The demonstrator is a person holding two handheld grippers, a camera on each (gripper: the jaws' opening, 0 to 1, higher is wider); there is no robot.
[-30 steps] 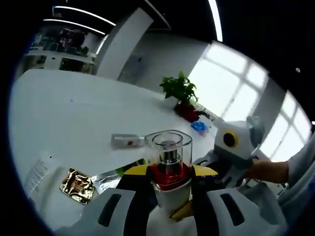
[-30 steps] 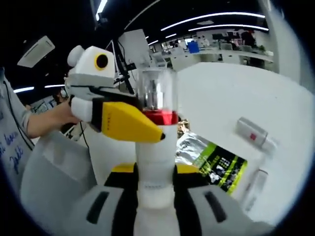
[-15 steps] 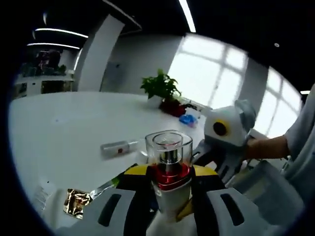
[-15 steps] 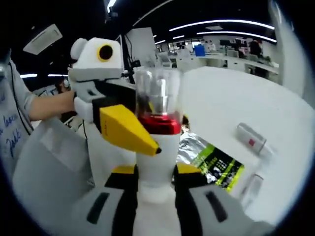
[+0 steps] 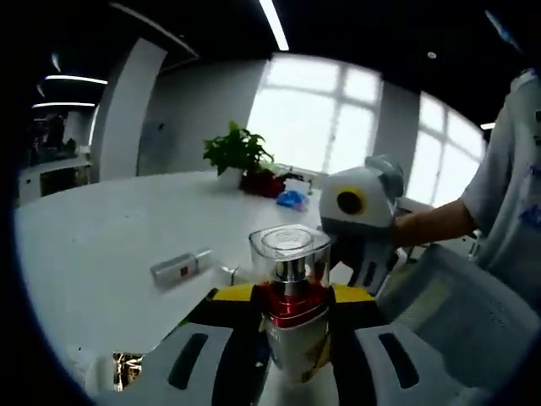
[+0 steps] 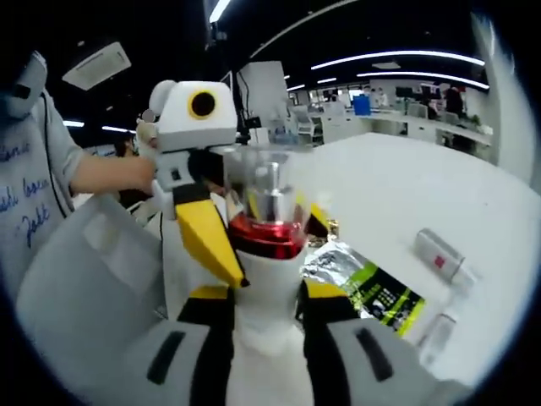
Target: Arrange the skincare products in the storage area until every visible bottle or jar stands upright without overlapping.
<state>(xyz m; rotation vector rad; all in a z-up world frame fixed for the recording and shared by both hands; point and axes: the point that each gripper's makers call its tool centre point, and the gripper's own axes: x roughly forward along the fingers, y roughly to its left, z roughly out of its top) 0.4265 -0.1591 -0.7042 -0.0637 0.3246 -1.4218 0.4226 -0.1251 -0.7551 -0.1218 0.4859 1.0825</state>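
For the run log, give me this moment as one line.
left gripper: shut on pump bottle | right gripper: shut on same pump bottle | sachet and small tube: lying on table

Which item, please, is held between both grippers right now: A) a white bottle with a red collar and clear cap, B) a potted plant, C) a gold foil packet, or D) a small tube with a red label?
A: the white bottle with its red collar and clear cap sits between the right gripper jaws, and in the left gripper view the left gripper also closes on it.
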